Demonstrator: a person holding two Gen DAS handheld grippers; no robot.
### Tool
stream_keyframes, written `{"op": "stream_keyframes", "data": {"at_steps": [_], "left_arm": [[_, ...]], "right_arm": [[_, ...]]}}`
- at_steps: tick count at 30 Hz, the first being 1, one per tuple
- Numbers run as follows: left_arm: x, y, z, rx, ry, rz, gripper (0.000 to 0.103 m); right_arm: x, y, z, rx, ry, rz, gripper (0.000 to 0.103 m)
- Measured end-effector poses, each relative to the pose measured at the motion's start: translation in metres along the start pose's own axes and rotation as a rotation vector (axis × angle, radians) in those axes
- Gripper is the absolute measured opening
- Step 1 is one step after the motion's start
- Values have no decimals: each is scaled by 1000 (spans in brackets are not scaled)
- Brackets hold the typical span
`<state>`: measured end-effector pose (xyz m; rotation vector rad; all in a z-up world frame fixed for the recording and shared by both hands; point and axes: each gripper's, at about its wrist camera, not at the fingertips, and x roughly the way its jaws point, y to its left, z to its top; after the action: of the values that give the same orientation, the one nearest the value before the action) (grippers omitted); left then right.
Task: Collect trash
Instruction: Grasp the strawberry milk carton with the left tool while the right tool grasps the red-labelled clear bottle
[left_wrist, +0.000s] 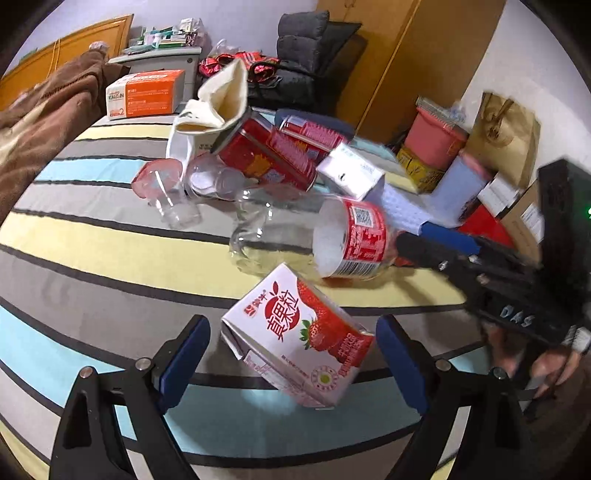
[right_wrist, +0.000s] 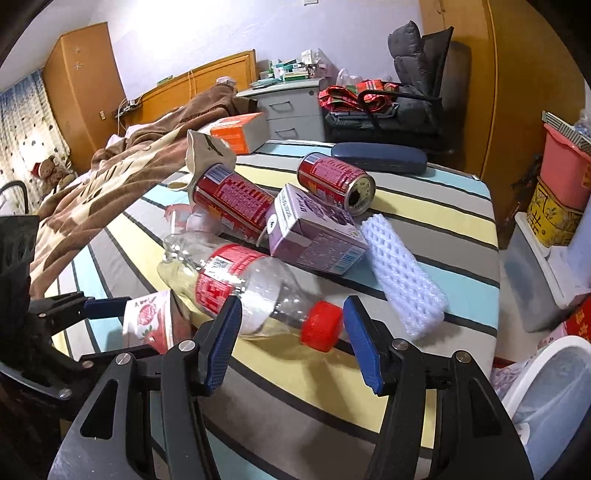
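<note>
Left wrist view: the left gripper (left_wrist: 291, 354) stands with its blue-padded jaws apart, bracketing a white-and-red strawberry milk carton (left_wrist: 295, 339) that lies tilted on the striped bedsheet (left_wrist: 110, 258). The right pad looks to touch the carton's edge, the left pad stands clear — no clamp.

Right wrist view: the right gripper (right_wrist: 291, 339) is likewise spread, its pads on either side of the neck of a clear plastic bottle with a red label and red cap (right_wrist: 251, 291), which lies on its side, cap toward the camera. Whether the pads touch it cannot be told.

Behind the bottle lie the remaining items — two red drink cans (right_wrist: 229, 203), a purple drink carton (right_wrist: 317, 232), a white foam net sleeve (right_wrist: 402, 273) and a cream cloth bag (right_wrist: 207, 155). A brown blanket (right_wrist: 110, 177) covers the bed's far side.
</note>
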<state>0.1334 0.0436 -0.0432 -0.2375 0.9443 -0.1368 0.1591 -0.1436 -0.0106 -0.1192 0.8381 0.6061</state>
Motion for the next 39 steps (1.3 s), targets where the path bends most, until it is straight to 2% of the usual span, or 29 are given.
{"op": "stream_keyframes", "data": {"at_steps": [4,10,15,23,30,32,35,37,39], "left_arm": [[6,-2,5,-29,9,31,94],[17,-6,3,-19,48,-5,97],[12,0,-1,13,34,10,97],[-1,28,-2,2,39,26,82],[-14,58,-1,-30,25,34,80],[-16,67,1,-48,12,32,80],[-14,81,4,-86,32,-14,80],[-16,84,5,-81,23,-6,80],[-18,87,6,-81,12,12,81]], "right_arm": [[-2,-4,0,16,-16,-14,59],[-1,-4,4,45,-39,-22,59],[0,-5,6,59,-40,0,59],[9,18,5,-60,-3,22,59],[9,31,15,-139,-30,26,59],[12,33,20,-149,-34,58,59],[25,37,25,-168,-2,79,61],[28,41,24,-194,18,87,69],[28,47,21,-237,37,54,69]]}}
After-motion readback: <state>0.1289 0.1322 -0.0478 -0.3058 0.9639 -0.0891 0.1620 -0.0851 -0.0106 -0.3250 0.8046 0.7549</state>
